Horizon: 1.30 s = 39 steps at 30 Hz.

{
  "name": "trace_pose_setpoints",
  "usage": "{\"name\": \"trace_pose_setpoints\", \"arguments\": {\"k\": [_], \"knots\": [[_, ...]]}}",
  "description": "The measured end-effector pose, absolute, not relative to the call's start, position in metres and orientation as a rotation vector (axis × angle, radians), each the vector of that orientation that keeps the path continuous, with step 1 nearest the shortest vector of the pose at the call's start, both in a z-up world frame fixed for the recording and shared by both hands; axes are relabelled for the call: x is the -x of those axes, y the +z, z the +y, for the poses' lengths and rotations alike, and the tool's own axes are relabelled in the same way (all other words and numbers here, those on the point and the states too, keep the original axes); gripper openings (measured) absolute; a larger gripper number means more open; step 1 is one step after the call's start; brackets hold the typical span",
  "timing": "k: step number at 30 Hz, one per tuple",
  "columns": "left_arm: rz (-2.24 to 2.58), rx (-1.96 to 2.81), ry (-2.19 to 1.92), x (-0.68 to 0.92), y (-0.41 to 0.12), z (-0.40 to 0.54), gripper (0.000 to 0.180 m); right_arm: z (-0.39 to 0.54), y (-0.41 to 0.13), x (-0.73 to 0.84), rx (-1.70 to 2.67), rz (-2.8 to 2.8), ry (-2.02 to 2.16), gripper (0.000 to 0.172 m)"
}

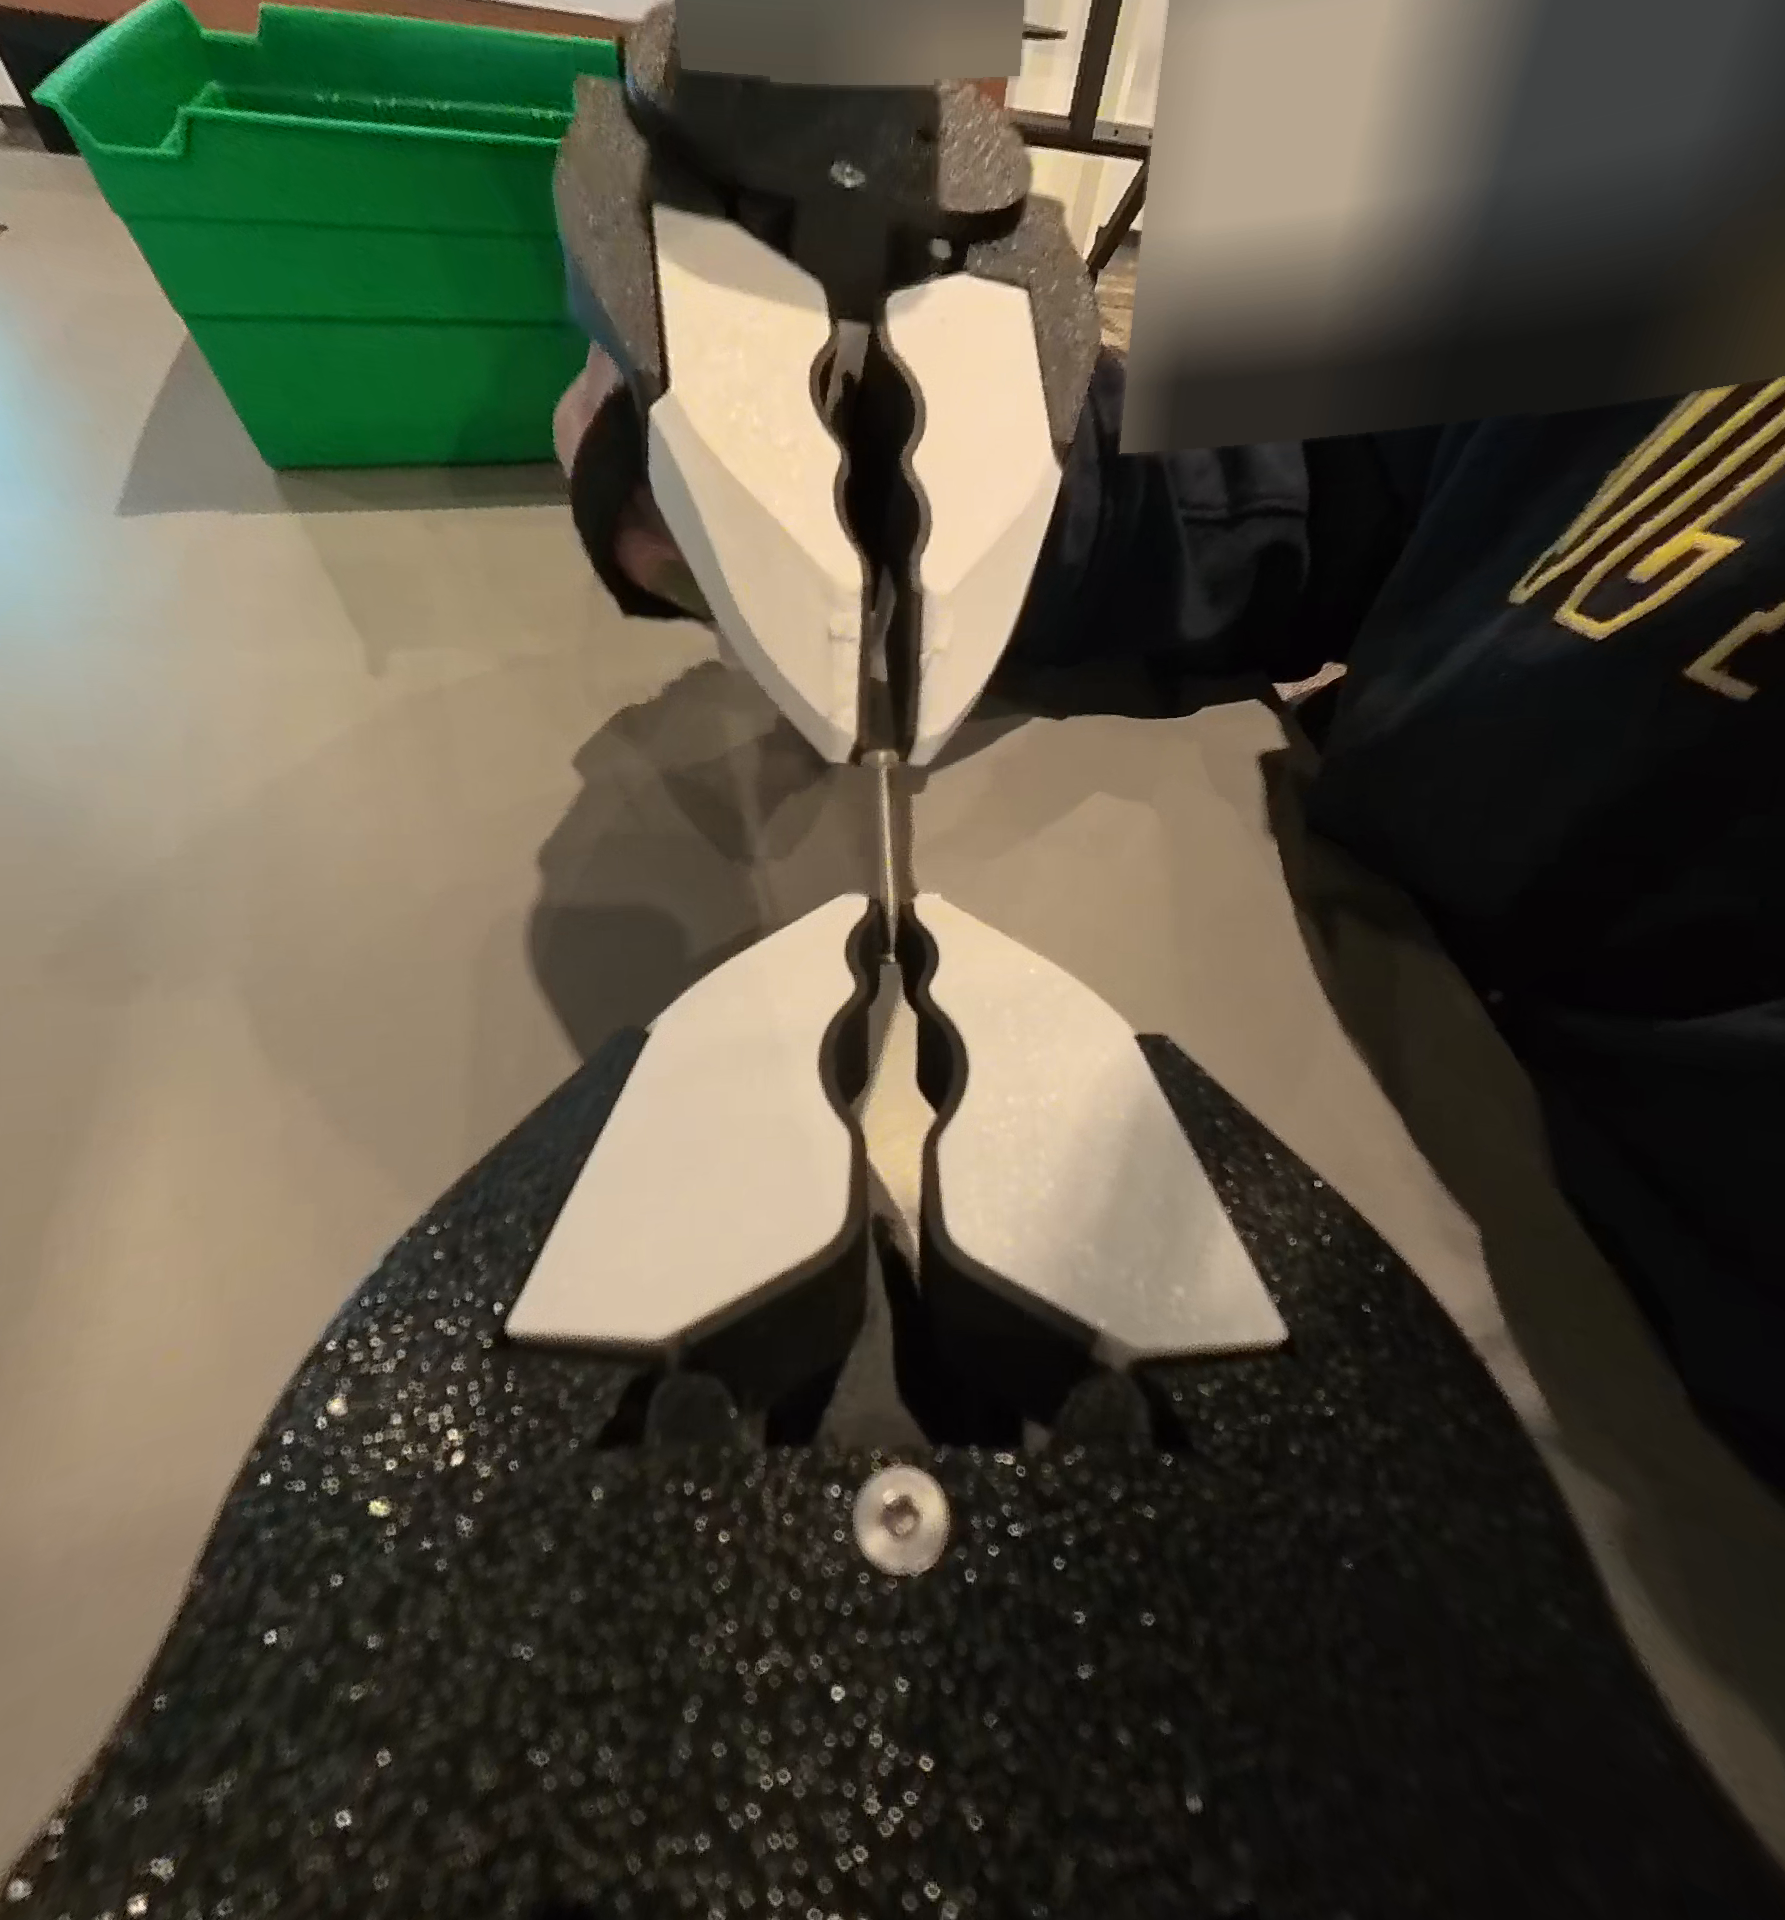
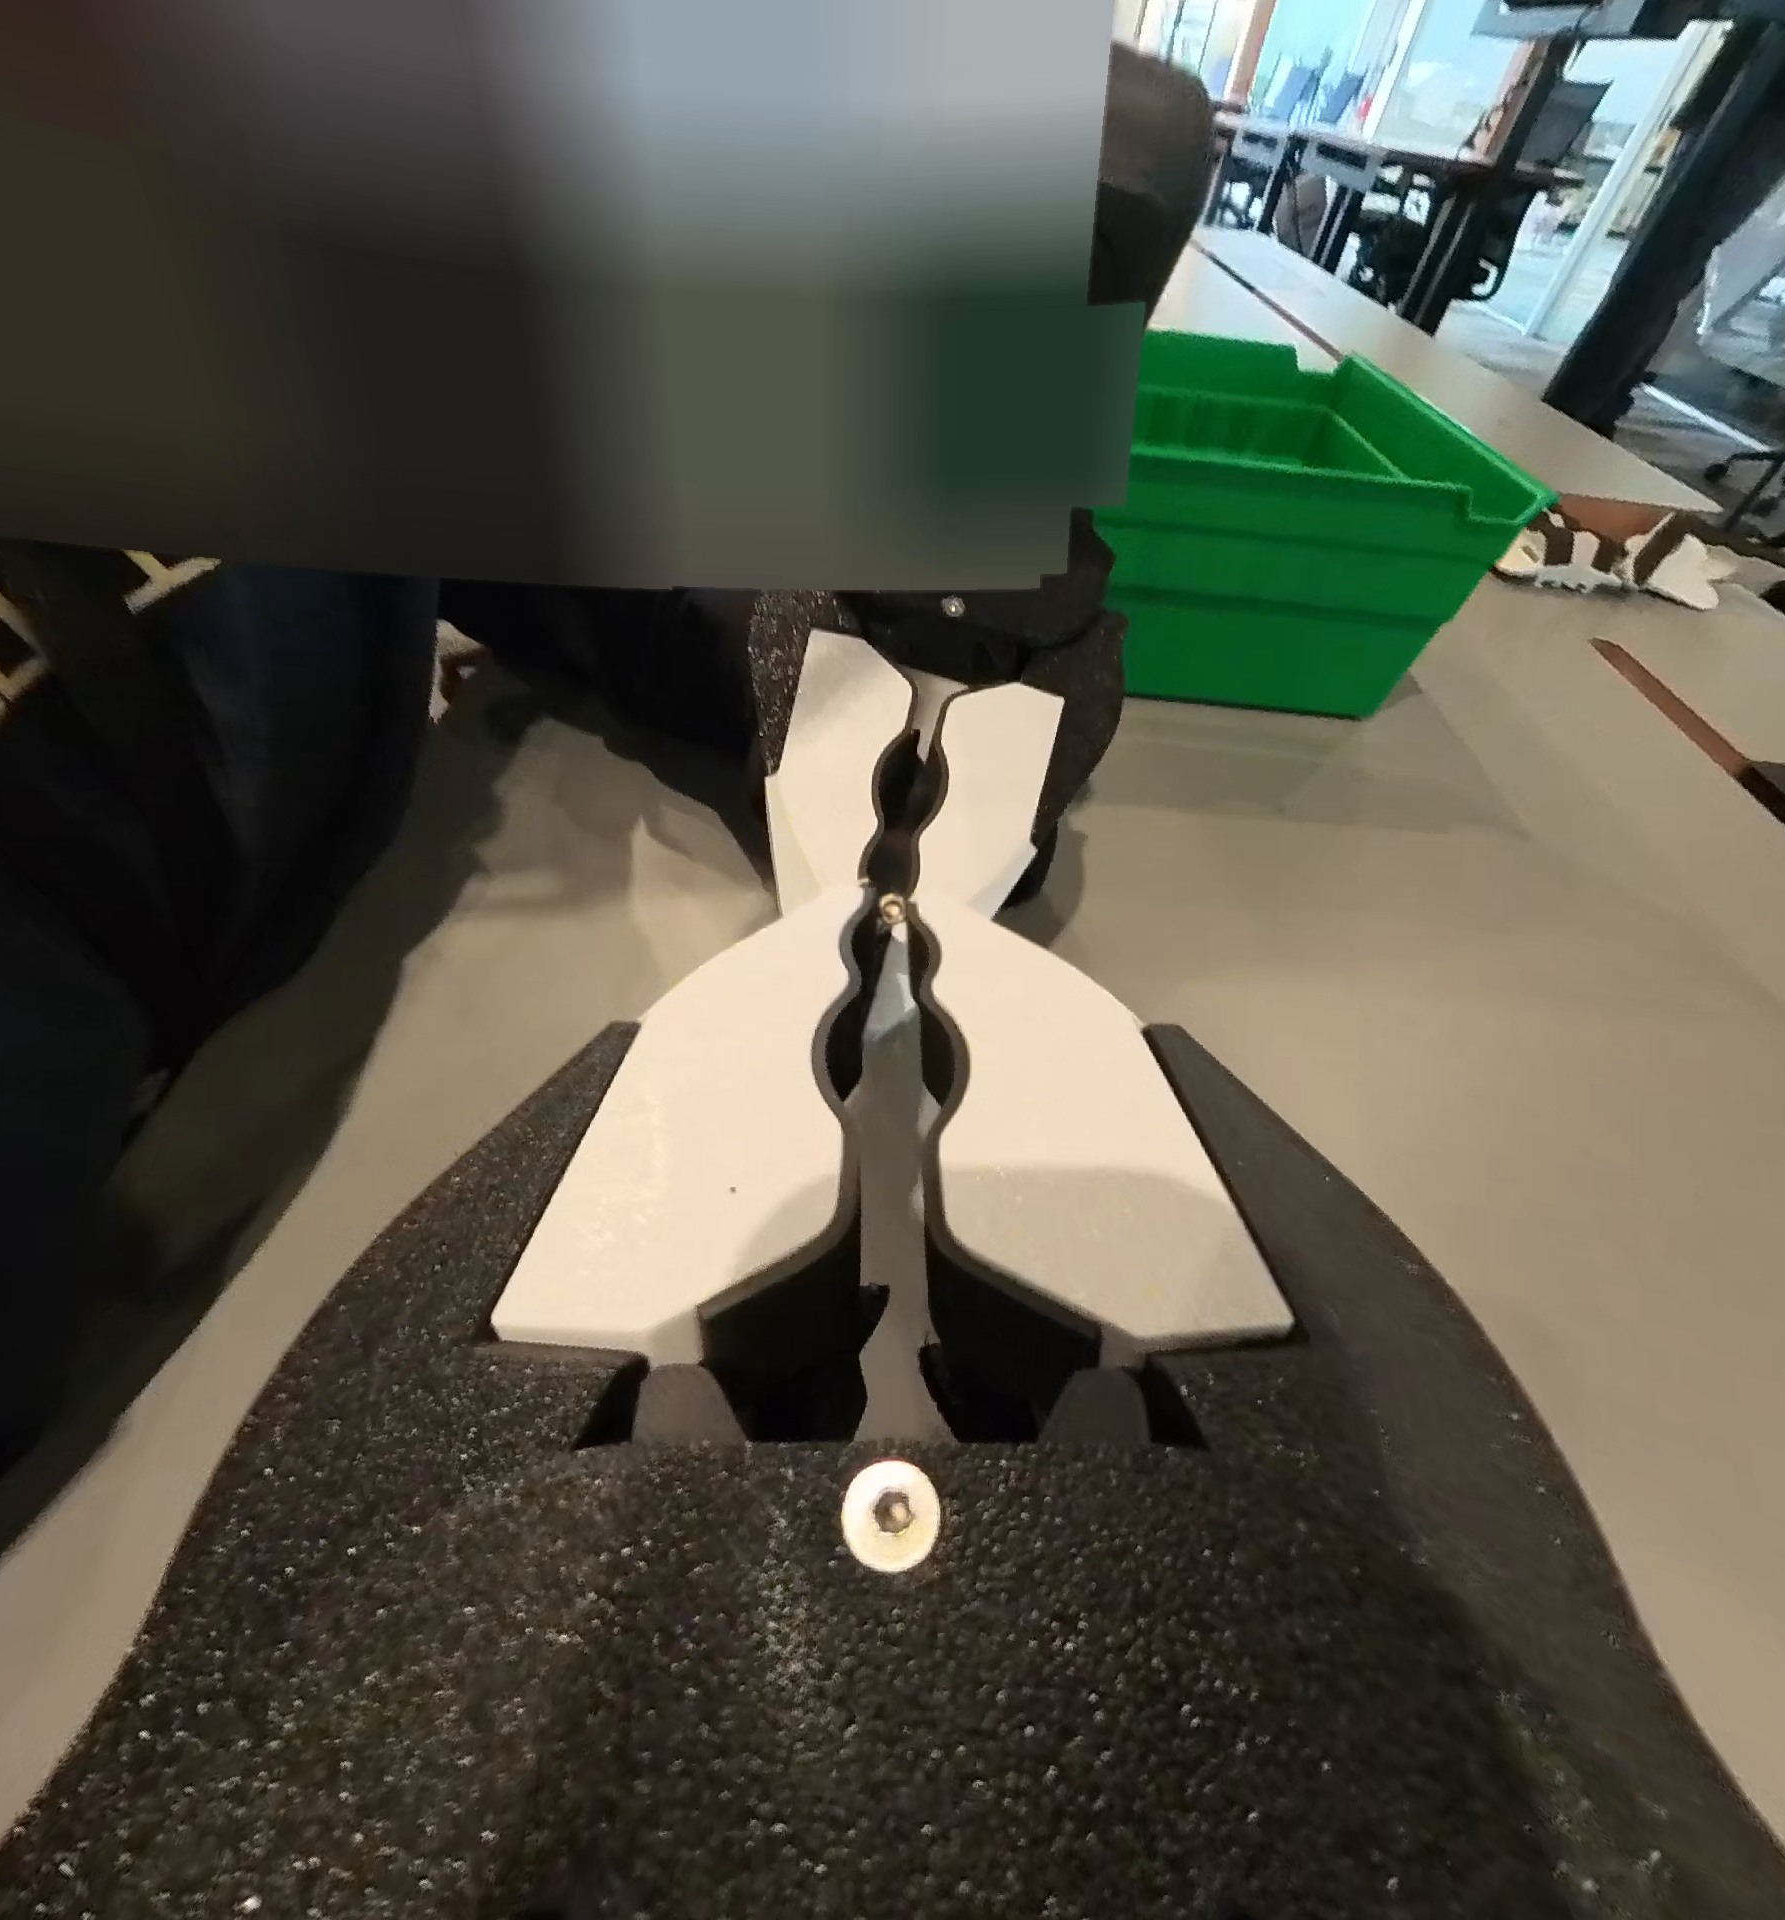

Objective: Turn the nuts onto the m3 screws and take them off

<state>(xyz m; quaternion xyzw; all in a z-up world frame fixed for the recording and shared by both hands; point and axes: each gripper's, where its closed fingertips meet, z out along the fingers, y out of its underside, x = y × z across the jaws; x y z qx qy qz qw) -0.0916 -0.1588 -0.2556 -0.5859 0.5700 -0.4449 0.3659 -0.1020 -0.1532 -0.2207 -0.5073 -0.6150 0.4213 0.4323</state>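
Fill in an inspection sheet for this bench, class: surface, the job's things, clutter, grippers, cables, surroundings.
Surface: grey table, bare around the grippers.
Job's things: thin metal screw spans the gap between both grippers; small nut sits at the right gripper's tips.
Clutter: green bin at the back; brown-and-white object beside it, kind unclear.
Grippers: left gripper shut on the screw's near end; right gripper shut on the nut, held off the table.
Cables: nothing seen.
Surroundings: person's dark sleeve; desks and chairs behind.

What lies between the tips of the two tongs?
In the left wrist view, only the thin metal screw spans the gap from the left tongs to the right tongs.
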Motion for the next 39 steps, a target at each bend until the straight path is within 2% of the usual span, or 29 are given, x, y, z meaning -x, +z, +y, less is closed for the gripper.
{"name": "trace_pose_setpoints", "arguments": {"k": [19, 21, 26, 33, 39], "knots": [[1.470, 1.505, -1.141, 0.092, -0.257, -0.159, 0.002, -0.153, -0.221, 0.101, 1.269, -1.536, 1.051, 0.009], [1.460, 1.502, -1.146, 0.092, -0.255, -0.159, 0.002, -0.150, -0.218, 0.101, 1.264, -1.503, 1.056, 0.016], [1.365, 1.443, -1.228, 0.096, -0.241, -0.154, 0.002, -0.144, -0.192, 0.106, 1.180, -1.274, 1.198, 0.044], [1.279, 1.399, -1.335, 0.101, -0.228, -0.151, 0.002, -0.156, -0.195, 0.125, 1.165, -1.228, 1.300, 0.049], [1.277, 1.396, -1.340, 0.101, -0.228, -0.151, 0.002, -0.157, -0.193, 0.123, 1.150, -1.220, 1.322, 0.044]]}}
